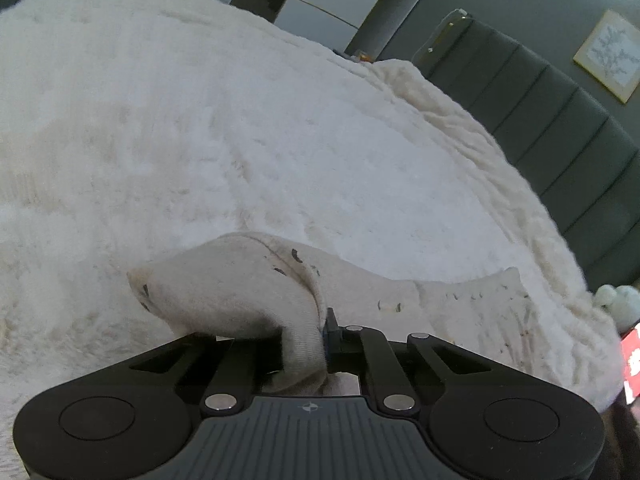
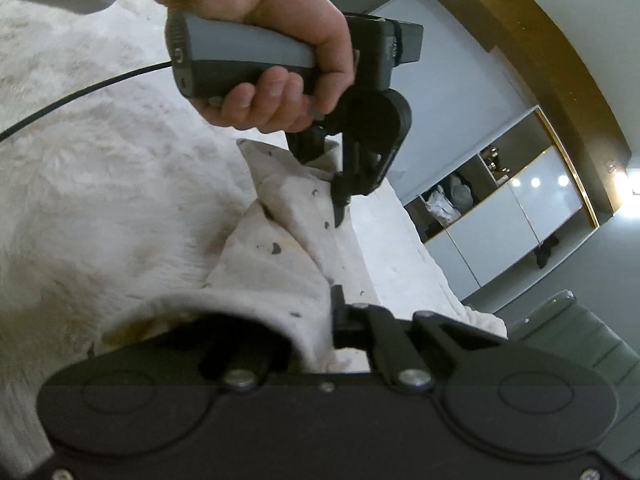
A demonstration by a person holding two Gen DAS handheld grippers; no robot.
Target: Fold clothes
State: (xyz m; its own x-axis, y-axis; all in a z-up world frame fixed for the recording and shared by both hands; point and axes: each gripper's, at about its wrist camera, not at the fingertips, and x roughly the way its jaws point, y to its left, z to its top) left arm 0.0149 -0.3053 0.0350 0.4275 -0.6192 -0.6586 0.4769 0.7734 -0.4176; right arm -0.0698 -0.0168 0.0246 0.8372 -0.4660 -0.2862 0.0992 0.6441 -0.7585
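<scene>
Speckled soft cream garment (image 1: 240,292) hangs pinched in both left claw (image 1: 325,334) and right claw (image 2: 334,312) over fluffy blanket (image 1: 200,120).

Soft, cool indoor light is washing over the fluffy blanket (image 1: 240,128), bleaching its pile nearly featureless in my left view. Ceiling spotlights are glaring off the glossy cabinet doors (image 2: 532,196) in my right view. My own housings are sitting dark and underexposed at the bottom. Fisheye bending is curving every edge, and the corners are vignetting black.
</scene>
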